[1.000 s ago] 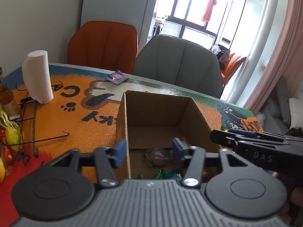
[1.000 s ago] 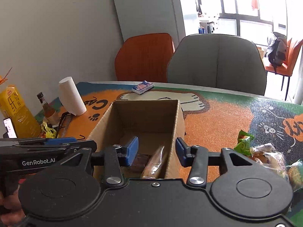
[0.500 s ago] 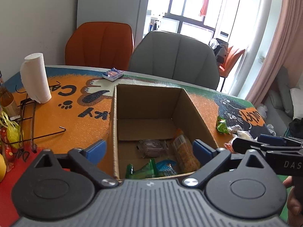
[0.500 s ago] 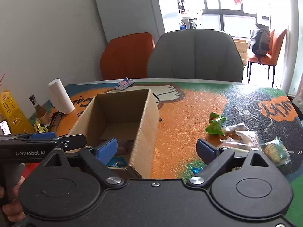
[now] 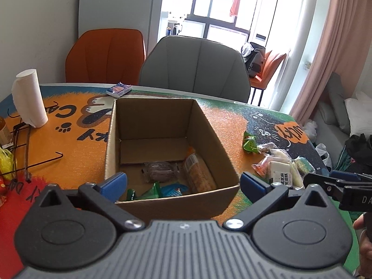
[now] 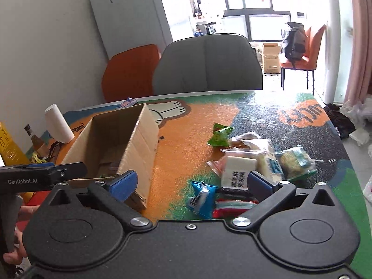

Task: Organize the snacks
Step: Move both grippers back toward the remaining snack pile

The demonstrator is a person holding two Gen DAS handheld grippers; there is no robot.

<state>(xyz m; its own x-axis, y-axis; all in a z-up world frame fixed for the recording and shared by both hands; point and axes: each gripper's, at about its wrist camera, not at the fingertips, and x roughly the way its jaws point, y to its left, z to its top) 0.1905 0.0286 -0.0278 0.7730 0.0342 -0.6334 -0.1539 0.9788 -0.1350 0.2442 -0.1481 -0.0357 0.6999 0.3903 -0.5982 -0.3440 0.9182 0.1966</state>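
Observation:
An open cardboard box (image 5: 216, 137) (image 6: 139, 137) stands on the table and holds several snacks, among them a brown wrapped cake (image 5: 160, 171) and an orange cracker pack (image 5: 197, 172). My left gripper (image 5: 183, 183) is open and empty above the box's near wall. A pile of loose snacks (image 6: 255, 160) lies right of the box: a green packet (image 6: 219, 136), white packs (image 6: 237, 169), a blue packet (image 6: 201, 196). It also shows in the left wrist view (image 5: 279, 162). My right gripper (image 6: 191, 183) is open and empty just above the blue packet.
A paper towel roll (image 5: 29, 97), a black wire rack (image 5: 21, 148) and bottles (image 6: 9, 144) stand at the table's left. A small blue pack (image 5: 118, 89) lies beyond the box. A grey chair (image 5: 195, 65) and an orange chair (image 5: 104, 55) stand behind the table.
Both grippers opened wide and lifted away from the box. The right gripper swung right toward the loose snack pile. The cracker pack now lies inside the box.

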